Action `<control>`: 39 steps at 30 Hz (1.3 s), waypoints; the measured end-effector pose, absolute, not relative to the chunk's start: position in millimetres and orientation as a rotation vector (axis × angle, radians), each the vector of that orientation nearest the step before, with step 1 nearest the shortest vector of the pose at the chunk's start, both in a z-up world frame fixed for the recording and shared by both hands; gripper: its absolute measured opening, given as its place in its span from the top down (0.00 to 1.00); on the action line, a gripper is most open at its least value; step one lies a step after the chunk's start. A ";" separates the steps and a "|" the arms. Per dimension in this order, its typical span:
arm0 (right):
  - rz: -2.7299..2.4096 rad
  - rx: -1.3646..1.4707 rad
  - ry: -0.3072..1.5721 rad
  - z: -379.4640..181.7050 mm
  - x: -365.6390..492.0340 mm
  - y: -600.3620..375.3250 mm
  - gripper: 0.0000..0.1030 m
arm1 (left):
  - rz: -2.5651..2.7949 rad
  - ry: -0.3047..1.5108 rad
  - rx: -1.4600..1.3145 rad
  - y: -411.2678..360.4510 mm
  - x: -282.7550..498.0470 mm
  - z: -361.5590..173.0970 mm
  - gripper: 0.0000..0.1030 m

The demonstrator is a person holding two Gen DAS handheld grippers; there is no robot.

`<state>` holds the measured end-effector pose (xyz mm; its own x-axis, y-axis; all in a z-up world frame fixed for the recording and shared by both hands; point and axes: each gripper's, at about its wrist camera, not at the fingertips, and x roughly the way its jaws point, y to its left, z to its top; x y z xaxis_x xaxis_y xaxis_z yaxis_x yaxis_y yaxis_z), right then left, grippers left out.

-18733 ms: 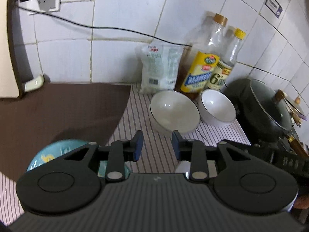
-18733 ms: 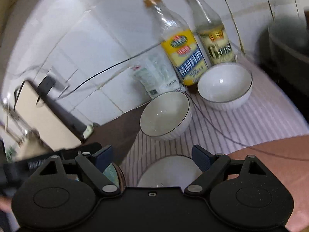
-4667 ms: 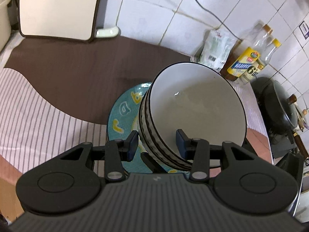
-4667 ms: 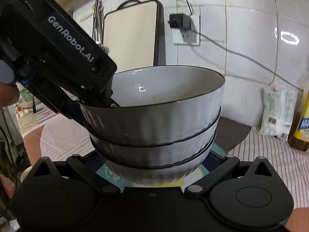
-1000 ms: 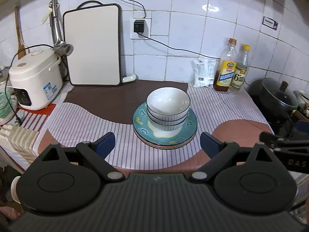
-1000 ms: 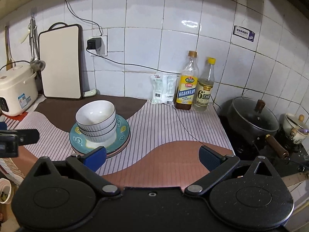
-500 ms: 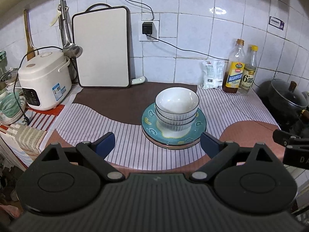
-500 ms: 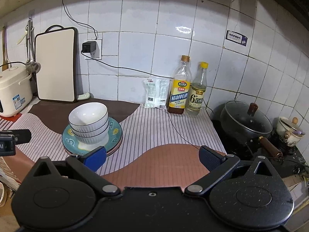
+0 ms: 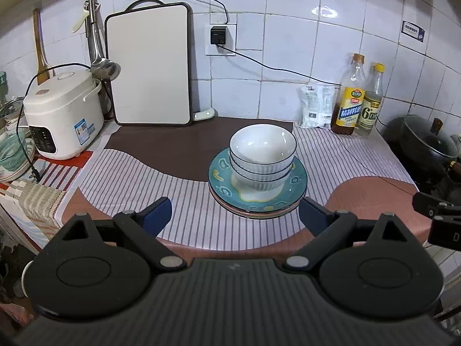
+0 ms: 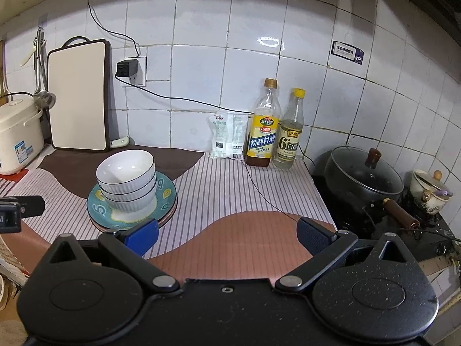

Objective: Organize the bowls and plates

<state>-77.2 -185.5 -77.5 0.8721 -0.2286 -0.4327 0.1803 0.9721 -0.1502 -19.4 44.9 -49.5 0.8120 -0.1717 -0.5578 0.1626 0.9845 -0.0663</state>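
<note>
Three white ribbed bowls [image 9: 262,155] are nested in a stack on a teal patterned plate [image 9: 296,186], which lies on a pinkish plate beneath, mid-counter. The stack also shows in the right wrist view [image 10: 126,181] on the teal plate [image 10: 165,193]. My left gripper [image 9: 234,216] is open and empty, held back from the counter edge in front of the stack. My right gripper [image 10: 227,235] is open and empty, held back to the right of the stack.
A rice cooker [image 9: 60,115] and a leaning cutting board [image 9: 149,66] stand back left. A white packet [image 10: 227,135] and two bottles [image 10: 262,124] stand at the wall. A lidded pot [image 10: 364,177] sits on the stove at right. A cable [image 10: 259,190] crosses the striped mat.
Both grippers have drawn back a little farther from the counter, so the stack looks smaller. The bowls and plates have not moved.
</note>
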 end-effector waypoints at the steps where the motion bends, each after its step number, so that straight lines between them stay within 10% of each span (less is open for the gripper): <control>1: -0.213 -0.108 0.463 -77.7 -77.6 -185.2 0.00 | -0.178 0.595 -0.015 44.9 -19.4 -49.8 0.07; 39: -0.229 -0.113 0.441 -86.1 -81.4 -189.5 0.00 | -0.164 0.530 -0.004 39.0 -28.6 -55.2 0.07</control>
<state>-81.4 -189.5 -86.1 0.8792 -0.2434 -0.4097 0.1945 0.9681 -0.1578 -28.6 39.0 -55.2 0.8499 -0.1569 -0.5031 0.1546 0.9869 -0.0465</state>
